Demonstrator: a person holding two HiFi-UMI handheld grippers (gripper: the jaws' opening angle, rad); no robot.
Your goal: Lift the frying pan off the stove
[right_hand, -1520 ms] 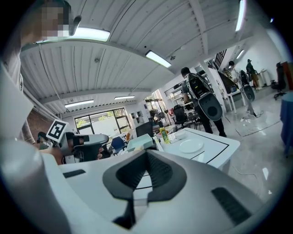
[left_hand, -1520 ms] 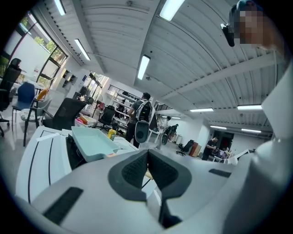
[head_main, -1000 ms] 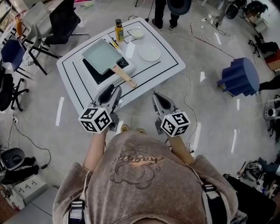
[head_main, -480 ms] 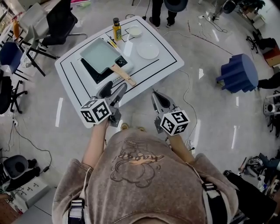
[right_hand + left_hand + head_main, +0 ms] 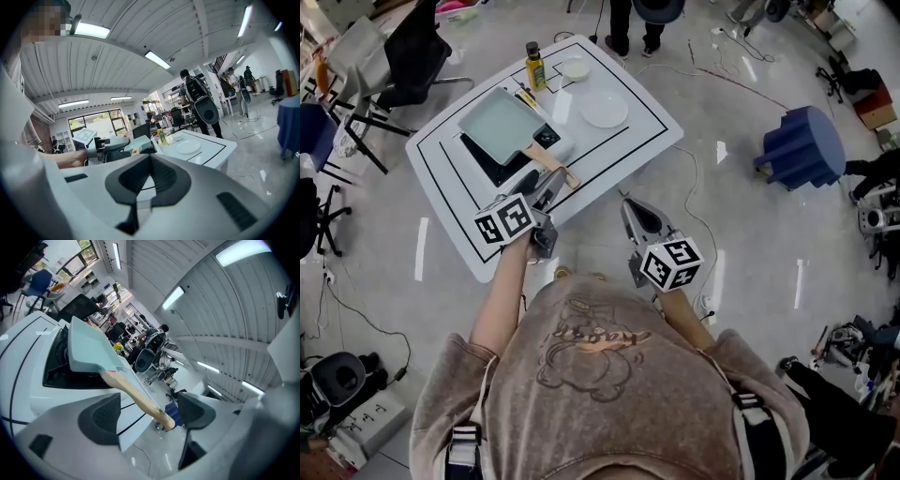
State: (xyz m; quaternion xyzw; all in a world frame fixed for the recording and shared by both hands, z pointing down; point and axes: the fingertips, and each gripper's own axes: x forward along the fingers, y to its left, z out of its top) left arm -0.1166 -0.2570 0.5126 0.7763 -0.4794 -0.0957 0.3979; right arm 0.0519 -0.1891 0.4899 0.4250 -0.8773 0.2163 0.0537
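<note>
A pale green rectangular frying pan [image 5: 499, 125] sits on the black stove [image 5: 484, 159] on a white table [image 5: 623, 150], its wooden handle [image 5: 551, 169] pointing toward me. My left gripper [image 5: 546, 182] is at the handle's near end. In the left gripper view the pan [image 5: 86, 350] fills the left and the handle [image 5: 136, 397] runs down between the wide-open jaws of that gripper [image 5: 149, 409]. The pads do not touch it. My right gripper [image 5: 630, 208] hangs off the table's front edge, shut and empty [image 5: 150, 161].
A white plate [image 5: 603, 110], a small bowl [image 5: 574, 67] and a yellow bottle [image 5: 533, 66] stand behind the stove. A blue stool [image 5: 802, 148] is on the floor at right. Office chairs [image 5: 403, 56] stand at left, and a person [image 5: 633, 19] beyond the table.
My left gripper has moved forward to the table edge and its jaws have opened around the end of the pan handle. The right gripper stays shut and has barely moved.
</note>
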